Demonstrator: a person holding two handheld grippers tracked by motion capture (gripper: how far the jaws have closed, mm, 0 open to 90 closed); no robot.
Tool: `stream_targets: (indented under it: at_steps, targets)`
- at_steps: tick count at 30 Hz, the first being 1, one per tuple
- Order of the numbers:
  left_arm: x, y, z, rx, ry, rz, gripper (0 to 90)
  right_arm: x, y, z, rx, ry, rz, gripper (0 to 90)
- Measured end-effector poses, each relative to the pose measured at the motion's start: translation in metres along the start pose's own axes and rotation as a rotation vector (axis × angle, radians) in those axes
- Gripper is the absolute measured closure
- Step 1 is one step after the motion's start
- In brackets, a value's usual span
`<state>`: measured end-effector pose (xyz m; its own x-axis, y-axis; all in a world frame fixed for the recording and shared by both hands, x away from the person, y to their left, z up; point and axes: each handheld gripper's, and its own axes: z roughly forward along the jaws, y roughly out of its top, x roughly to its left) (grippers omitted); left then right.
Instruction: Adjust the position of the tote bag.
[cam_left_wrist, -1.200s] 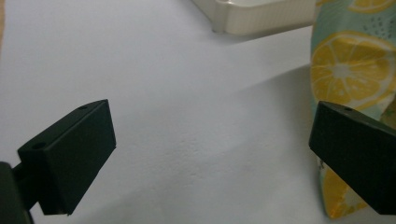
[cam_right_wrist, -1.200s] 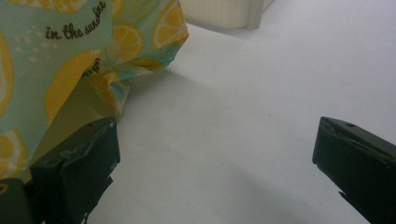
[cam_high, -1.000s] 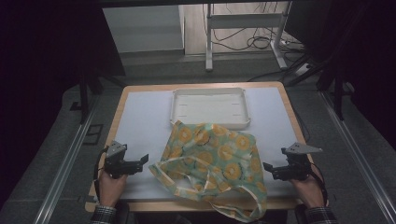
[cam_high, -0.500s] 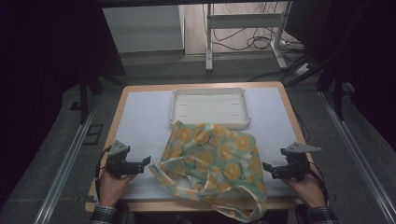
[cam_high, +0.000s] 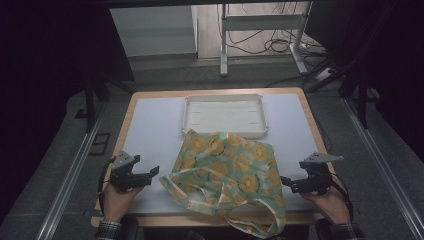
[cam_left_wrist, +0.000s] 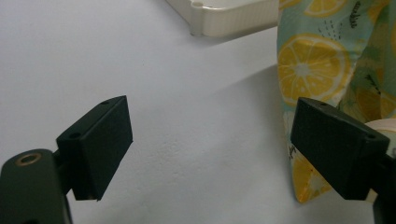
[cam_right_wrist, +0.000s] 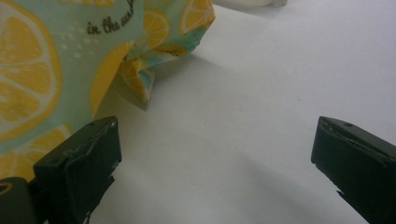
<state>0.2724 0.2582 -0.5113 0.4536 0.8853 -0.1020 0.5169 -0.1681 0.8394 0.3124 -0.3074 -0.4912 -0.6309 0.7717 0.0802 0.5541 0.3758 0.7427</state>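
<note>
At the left of the high view, the left gripper (cam_high: 150, 174) sits low over the white mat (cam_high: 150, 135), its tips pointing at the near left edge of the lemon-print cloth bag (cam_high: 227, 170). Its jaws have just been closing a little yet stand wide apart, with bare mat between them; in the left gripper view the bag's edge lies just behind the right-hand jaw. The bag lies crumpled in the middle of the table (cam_high: 129, 107), its far edge touching the white tray (cam_high: 187, 117), its handle loop hanging over the near edge. The tray holds nothing. The right gripper (cam_high: 287, 184) rests beside the bag's right edge, jaws spread wide, gripping nothing.
</note>
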Motion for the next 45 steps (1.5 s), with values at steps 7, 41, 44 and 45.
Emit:
stream_targets:
  at_steps: [7,41,44,45]
  targets:
    - [0.001,-0.001,-0.01,-0.019,-0.029,-0.005,15.5,0.001,0.002,-0.01,-0.023,0.001,0.004,3.5]
    - [-0.029,-0.002,-0.038,-0.097,-0.245,0.0,24.6,0.059,0.014,-0.044,-0.081,0.181,-0.094,32.8]
    - [-0.033,0.0,-0.038,-0.101,-0.253,0.01,24.6,0.067,0.014,-0.044,-0.081,0.201,-0.108,35.3]
    - [-0.037,0.002,-0.036,-0.099,-0.257,0.025,24.6,0.07,0.015,-0.044,-0.082,0.207,-0.115,35.8]
